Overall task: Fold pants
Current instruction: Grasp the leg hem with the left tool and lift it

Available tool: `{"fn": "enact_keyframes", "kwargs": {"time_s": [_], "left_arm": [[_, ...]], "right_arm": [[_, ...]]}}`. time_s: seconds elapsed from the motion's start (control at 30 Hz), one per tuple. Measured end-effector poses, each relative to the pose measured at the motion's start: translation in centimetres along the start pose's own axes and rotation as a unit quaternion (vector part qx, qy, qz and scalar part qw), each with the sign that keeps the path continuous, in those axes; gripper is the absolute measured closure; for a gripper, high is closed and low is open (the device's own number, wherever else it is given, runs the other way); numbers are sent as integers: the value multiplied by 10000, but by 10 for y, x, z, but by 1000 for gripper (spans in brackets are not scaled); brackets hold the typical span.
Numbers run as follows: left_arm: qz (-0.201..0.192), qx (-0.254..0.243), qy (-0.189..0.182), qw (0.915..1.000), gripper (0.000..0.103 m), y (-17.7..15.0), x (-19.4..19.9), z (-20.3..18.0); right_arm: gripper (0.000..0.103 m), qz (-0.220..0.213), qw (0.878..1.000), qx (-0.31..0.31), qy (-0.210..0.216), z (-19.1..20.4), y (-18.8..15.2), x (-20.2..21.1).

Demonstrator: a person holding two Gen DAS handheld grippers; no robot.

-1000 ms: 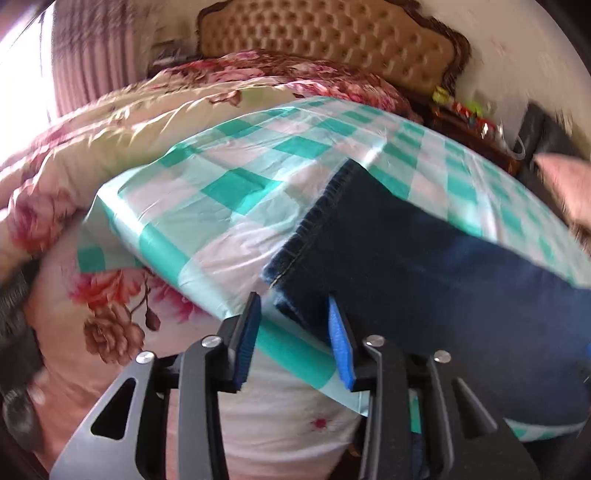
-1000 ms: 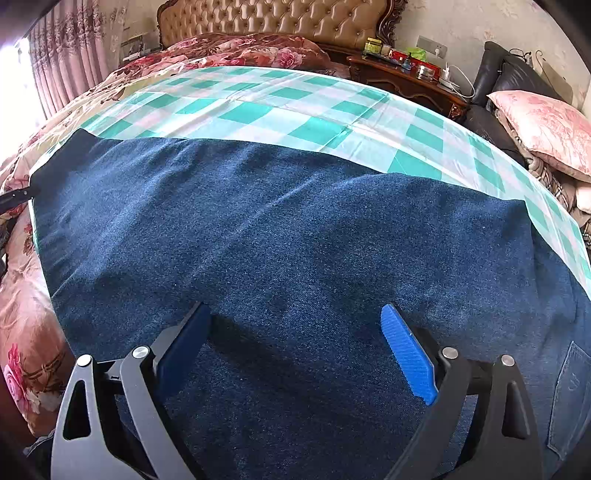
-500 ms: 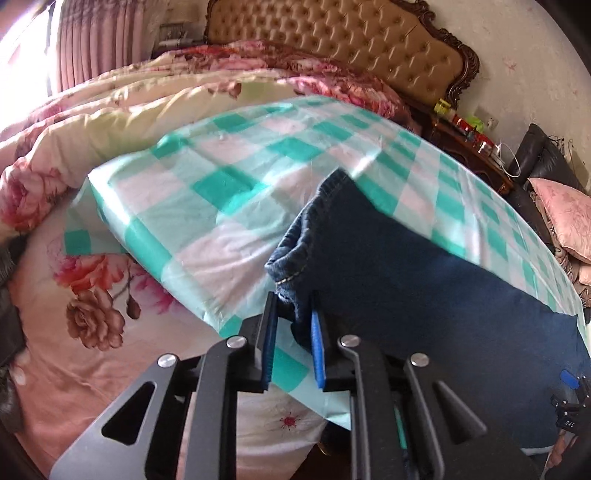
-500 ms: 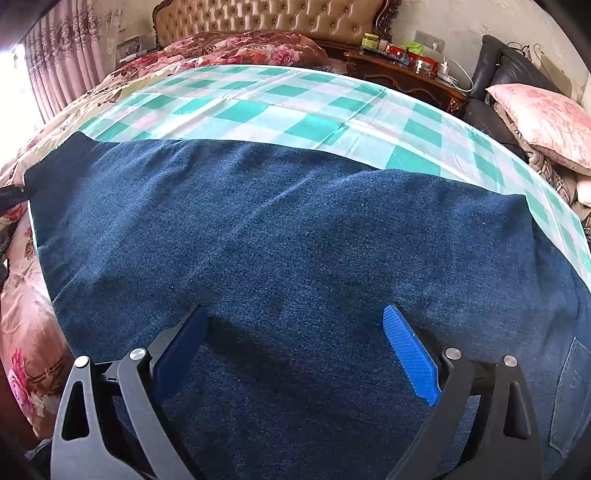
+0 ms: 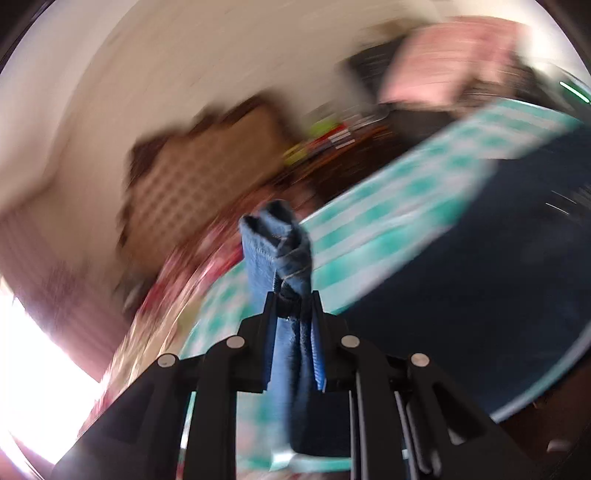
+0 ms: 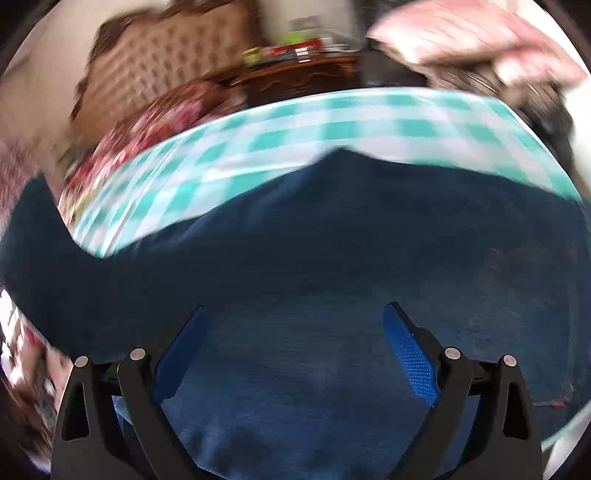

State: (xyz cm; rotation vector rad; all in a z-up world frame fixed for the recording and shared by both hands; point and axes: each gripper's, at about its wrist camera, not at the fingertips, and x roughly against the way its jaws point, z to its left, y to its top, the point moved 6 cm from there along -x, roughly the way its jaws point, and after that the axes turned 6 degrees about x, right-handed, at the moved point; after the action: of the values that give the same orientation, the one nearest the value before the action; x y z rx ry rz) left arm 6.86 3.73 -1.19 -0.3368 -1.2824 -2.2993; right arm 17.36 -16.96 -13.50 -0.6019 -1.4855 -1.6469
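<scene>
A tufted tan headboard (image 6: 162,62) with a dark carved frame stands against a pale wall (image 5: 207,62). Beside it a dark wooden nightstand (image 6: 299,79) carries a blurred clutter of small colourful items. A teal-and-white checked sheet (image 6: 332,122) covers the bed, with a floral quilt (image 6: 155,122) beyond. Pink pillows (image 6: 461,33) lie at the right. Bright daylight (image 5: 33,369) floods in past pink curtains (image 5: 70,295).

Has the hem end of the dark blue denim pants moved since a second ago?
Yes. The hem end of the dark blue denim pants, then flat at the edge of the teal checked sheet, is now lifted off it, pinched in the left claw.
</scene>
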Motion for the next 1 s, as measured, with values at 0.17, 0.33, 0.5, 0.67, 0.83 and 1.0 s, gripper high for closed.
{"fn": "enact_keyframes", "kwargs": {"time_s": [0.17, 0.33, 0.5, 0.67, 0.83, 1.0], "left_arm": [[-217, -1209, -989, 9875, 79, -16, 18, -170], [-227, -1314, -637, 9890, 51, -29, 16, -187], [50, -977, -887, 9912, 50, -26, 3, -172], [76, -921, -1232, 9881, 91, -32, 1, -177], [-76, -286, -1312, 9909, 92, -17, 2, -153], [-103, 59, -1416, 9899, 92, -9, 4, -142]], "right_arm": [[11, 24, 9981, -597, -174, -57, -15, 13], [11, 104, 9966, -813, -11, -79, -29, 14], [11, 195, 9955, -807, 463, -63, -22, 11], [11, 581, 9895, -754, 1087, -33, -13, -1], [11, 1163, 9683, -865, 2036, 2, 0, -14], [11, 1745, 9450, -1277, 2454, 23, 5, -40]]}}
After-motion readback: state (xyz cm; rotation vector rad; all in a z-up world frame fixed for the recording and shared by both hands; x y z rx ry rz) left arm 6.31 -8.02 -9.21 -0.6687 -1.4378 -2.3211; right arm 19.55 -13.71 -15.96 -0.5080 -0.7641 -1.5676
